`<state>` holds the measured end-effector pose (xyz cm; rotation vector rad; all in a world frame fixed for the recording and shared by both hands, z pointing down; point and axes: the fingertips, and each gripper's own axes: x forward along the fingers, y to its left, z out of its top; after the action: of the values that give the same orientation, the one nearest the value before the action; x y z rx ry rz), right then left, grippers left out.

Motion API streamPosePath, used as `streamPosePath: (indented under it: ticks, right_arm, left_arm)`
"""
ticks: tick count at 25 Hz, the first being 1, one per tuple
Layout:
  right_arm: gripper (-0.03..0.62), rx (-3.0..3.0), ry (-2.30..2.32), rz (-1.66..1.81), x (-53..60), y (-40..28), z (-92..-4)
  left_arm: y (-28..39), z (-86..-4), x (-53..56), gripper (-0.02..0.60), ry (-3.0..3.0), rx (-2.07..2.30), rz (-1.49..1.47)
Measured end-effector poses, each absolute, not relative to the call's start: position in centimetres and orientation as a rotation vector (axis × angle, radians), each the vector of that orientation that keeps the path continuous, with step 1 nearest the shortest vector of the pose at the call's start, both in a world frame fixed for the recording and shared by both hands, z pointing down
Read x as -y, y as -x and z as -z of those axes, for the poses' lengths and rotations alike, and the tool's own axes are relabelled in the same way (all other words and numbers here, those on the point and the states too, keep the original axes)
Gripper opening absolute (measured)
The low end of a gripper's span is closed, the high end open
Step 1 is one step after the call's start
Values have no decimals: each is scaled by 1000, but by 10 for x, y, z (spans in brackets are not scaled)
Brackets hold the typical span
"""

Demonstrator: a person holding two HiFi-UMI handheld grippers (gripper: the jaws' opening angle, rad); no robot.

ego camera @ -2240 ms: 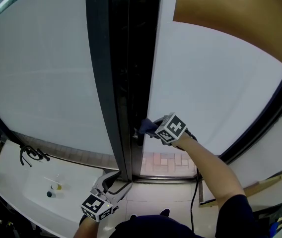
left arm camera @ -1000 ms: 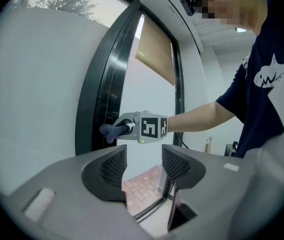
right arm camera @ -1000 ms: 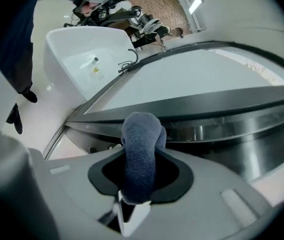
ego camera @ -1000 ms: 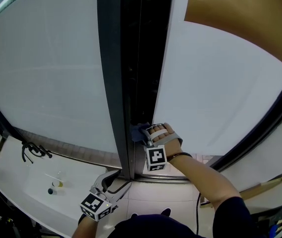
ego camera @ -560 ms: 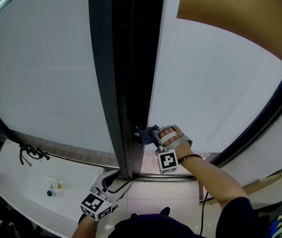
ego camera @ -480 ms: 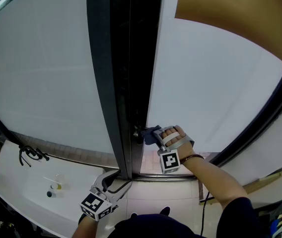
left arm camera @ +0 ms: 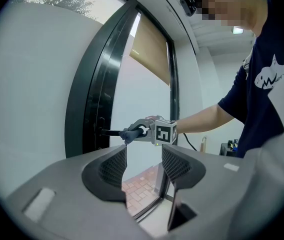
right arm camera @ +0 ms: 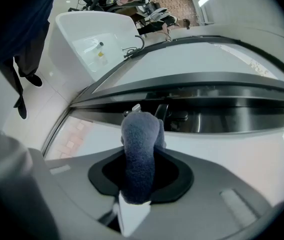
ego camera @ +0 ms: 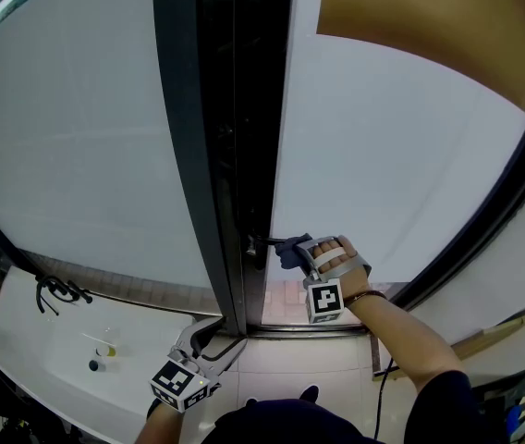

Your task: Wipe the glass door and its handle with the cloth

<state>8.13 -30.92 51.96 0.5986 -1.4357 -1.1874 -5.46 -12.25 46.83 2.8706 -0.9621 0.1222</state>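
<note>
My right gripper [ego camera: 301, 251] is shut on a blue-grey cloth [right arm camera: 140, 154], whose bunched end [ego camera: 290, 250] lies on the black lever handle [ego camera: 264, 242] of the glass door [ego camera: 401, 165]. In the right gripper view the handle [right arm camera: 160, 112] shows just beyond the cloth's tip, against the dark door frame [right arm camera: 222, 111]. In the left gripper view the right gripper [left arm camera: 134, 132] holds the cloth on the handle [left arm camera: 111, 132]. My left gripper [ego camera: 209, 342] hangs low near the floor, open, with nothing between its fingers [left arm camera: 115, 166].
The black door frame [ego camera: 205, 155] runs upright between two frosted panes. A brown blind [ego camera: 429, 26] covers the top of the right pane. A white sink [ego camera: 59, 340] with small items stands at lower left. A tiled floor [ego camera: 290, 359] lies below; a cable [ego camera: 374, 377] hangs near my right arm.
My right gripper turned over from palm-side-down to hand-on-top, dropped lower, then slid right and slightly up along the handle with the cloth. The left gripper has stayed put.
</note>
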Motion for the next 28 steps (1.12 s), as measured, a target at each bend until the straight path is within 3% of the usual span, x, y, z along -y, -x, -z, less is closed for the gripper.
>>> streamPosePath:
  ticks: [7,18,28]
  right_arm:
    - [101,1675,-754,973,298,-79,-522]
    - [101,2428,-1031,-210,325,-13,-559]
    - [101,2628,-1139,-503,350,23,-550]
  left_arm:
    - [66,-473,121,215,-2850,987,-119]
    - [75,-473,117,215,-2842,1009,-123]
    - [91,-482,113,215,-2801,1056,-139]
